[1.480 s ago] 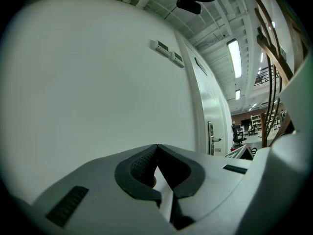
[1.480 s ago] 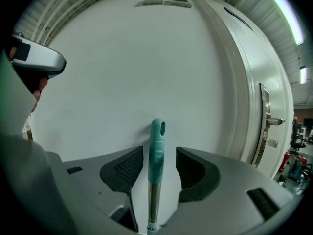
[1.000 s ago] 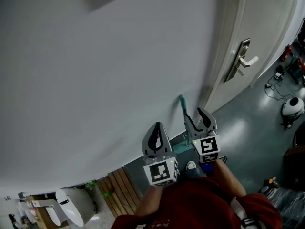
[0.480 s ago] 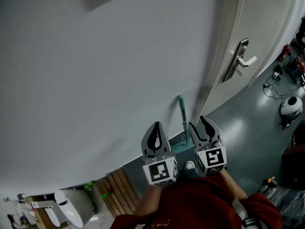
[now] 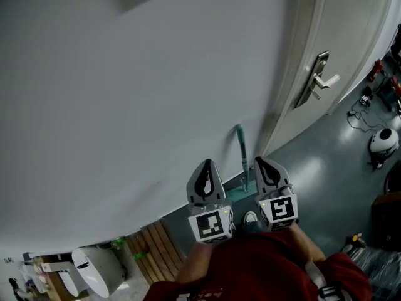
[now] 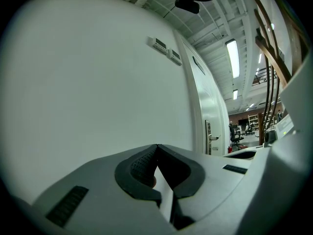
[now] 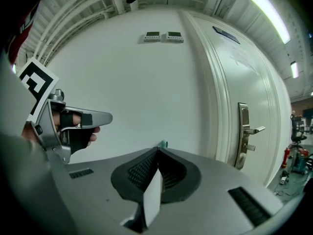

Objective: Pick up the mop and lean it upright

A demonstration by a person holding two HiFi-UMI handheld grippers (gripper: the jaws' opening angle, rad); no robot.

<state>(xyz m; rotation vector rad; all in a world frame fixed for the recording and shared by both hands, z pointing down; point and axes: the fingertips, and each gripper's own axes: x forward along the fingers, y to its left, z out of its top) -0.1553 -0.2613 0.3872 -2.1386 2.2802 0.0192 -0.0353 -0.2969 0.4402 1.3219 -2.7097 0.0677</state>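
The mop stands upright against the white wall, its teal handle (image 5: 240, 150) rising from a teal head (image 5: 237, 194) on the floor. Only the handle's teal tip (image 7: 163, 143) peeks over the jaws in the right gripper view. My right gripper (image 5: 259, 161) hangs just right of the handle and apart from it. Its jaws have just been closing and are now shut with nothing between them (image 7: 157, 151). My left gripper (image 5: 205, 164) is left of the handle, shut and empty (image 6: 157, 147), and it also shows in the right gripper view (image 7: 108, 116).
A white door with a metal lever handle (image 5: 317, 78) stands to the right of the mop. Wooden slats (image 5: 160, 246) and a white device (image 5: 94, 269) lie at the lower left. A white round appliance (image 5: 383, 141) and cables sit on the grey floor at right.
The right gripper, open beside the mop handle a second ago, drew back to the right, away from the handle, and closed its jaws empty. The left gripper and the mop stayed put.
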